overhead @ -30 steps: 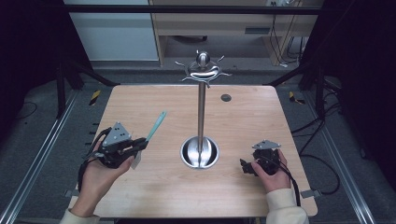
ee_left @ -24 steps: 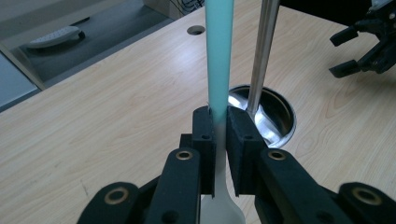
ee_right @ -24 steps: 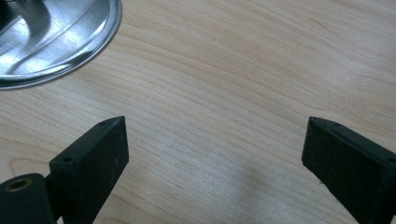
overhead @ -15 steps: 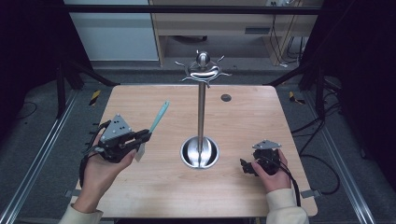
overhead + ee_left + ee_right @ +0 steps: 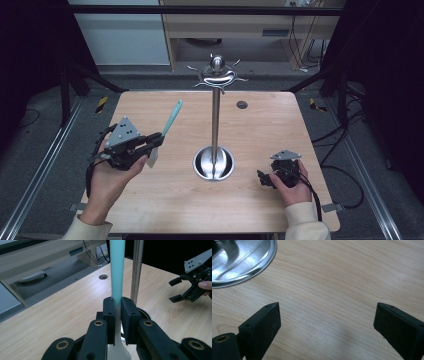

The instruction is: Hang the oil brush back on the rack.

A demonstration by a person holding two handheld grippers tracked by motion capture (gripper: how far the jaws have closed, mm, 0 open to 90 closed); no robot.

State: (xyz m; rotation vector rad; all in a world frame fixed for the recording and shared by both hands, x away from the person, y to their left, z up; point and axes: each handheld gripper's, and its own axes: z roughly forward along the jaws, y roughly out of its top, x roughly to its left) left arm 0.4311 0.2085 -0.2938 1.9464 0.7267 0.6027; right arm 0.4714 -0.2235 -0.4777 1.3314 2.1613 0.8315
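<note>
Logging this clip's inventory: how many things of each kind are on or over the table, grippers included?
Grippers: 2, left gripper and right gripper
Spatulas: 1, teal-handled spatula, clamped in the left gripper
Metal stands: 1, stand with hooks on top and a round base
Total: 4
</note>
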